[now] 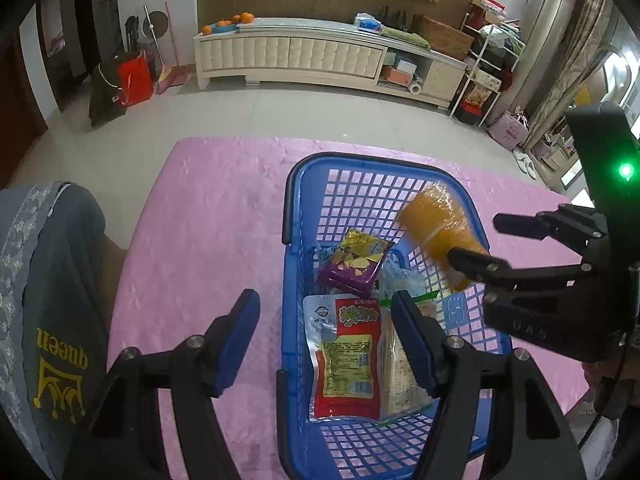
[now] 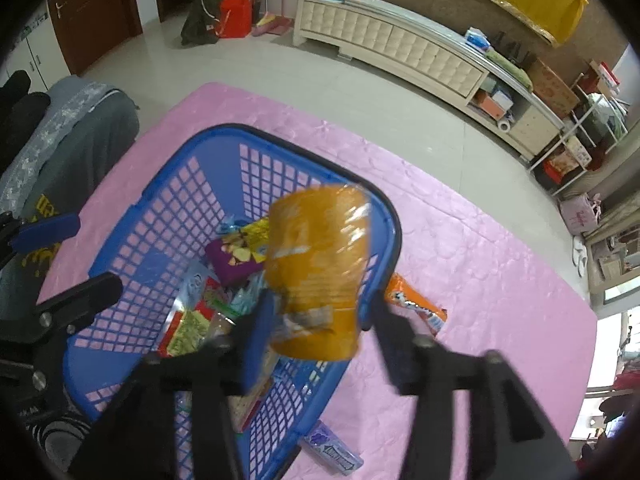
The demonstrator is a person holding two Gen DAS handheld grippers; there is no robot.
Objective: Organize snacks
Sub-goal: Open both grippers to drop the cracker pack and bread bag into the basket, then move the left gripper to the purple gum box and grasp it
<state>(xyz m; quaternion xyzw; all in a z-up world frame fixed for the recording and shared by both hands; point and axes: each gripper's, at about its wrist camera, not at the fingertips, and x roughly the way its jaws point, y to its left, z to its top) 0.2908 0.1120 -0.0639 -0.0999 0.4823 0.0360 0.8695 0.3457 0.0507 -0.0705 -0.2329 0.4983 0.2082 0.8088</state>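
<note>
A blue plastic basket with a lattice wall point(image 1: 298, 216) stands on the pink cloth. Inside lie a purple and yellow chip packet point(image 1: 354, 262), a red and clear flat pouch with yellow label point(image 1: 346, 356) and a clear cracker pack point(image 1: 400, 372). An orange cylindrical packet in shiny wrap point(image 2: 316, 276) is blurred, above the basket's right rim. Outside, just beside the basket, lie an orange wrapper point(image 2: 416, 306) and a small purple box point(image 2: 334, 450).

- Flat snack packets point(image 1: 348, 356) carpet the blue lattice plastic basket point(image 1: 304, 208), its far half bare.
- An orange wrapped packet point(image 2: 316, 276) and the right gripper point(image 1: 472, 240) crowd the right rim.
- Pink cloth point(image 1: 192, 216) left lies open.
</note>
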